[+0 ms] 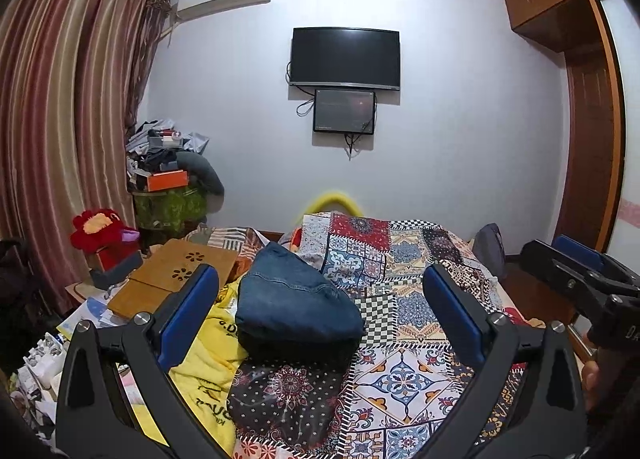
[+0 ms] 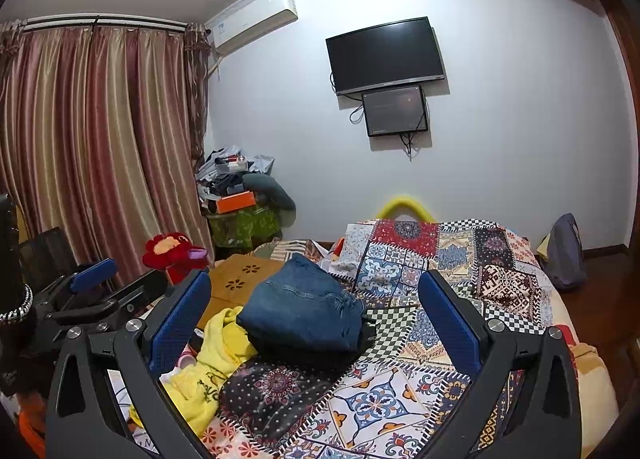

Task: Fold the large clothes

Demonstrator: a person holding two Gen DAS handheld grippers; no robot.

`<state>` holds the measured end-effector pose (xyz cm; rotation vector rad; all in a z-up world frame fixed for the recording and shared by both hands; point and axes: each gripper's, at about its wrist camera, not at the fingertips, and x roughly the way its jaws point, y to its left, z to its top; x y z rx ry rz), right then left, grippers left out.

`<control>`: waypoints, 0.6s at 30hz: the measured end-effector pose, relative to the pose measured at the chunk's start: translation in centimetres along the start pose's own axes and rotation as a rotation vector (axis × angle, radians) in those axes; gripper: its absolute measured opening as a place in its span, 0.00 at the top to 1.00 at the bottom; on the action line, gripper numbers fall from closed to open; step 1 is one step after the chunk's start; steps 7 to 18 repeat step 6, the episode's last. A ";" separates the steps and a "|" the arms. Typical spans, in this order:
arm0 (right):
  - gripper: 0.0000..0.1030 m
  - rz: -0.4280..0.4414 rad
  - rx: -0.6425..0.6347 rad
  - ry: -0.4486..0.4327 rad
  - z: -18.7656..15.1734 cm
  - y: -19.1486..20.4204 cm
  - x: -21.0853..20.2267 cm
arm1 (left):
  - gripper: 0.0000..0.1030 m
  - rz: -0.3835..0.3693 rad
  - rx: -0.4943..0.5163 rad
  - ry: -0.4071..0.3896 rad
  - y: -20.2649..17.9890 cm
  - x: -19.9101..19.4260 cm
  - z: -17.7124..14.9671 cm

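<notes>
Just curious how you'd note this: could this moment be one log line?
left claw: open, empty | right claw: open, empty | folded jeans: on patchwork bedspread | yellow garment: unfolded

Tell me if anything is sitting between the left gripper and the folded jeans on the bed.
Nothing visible is in the way. The left gripper is open and empty, and the folded jeans lie straight ahead between its fingers on the patchwork bedspread. The yellow garment lies beside the jeans on the left, not in front of them.

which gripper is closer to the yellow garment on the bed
Left. The left gripper hovers almost over the yellow garment; the right gripper sits further right of it.
</notes>
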<state>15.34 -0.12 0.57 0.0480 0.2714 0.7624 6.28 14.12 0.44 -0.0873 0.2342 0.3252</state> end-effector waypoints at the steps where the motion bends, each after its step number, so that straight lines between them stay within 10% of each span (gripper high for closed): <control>1: 0.00 0.001 0.000 0.000 0.0 0.0 0.0 | 0.01 0.003 0.002 0.001 -0.1 0.0 -0.1; 18: 0.00 0.004 -0.003 0.006 -0.1 0.1 0.3 | 0.01 0.009 0.005 0.000 -0.2 -0.2 -0.1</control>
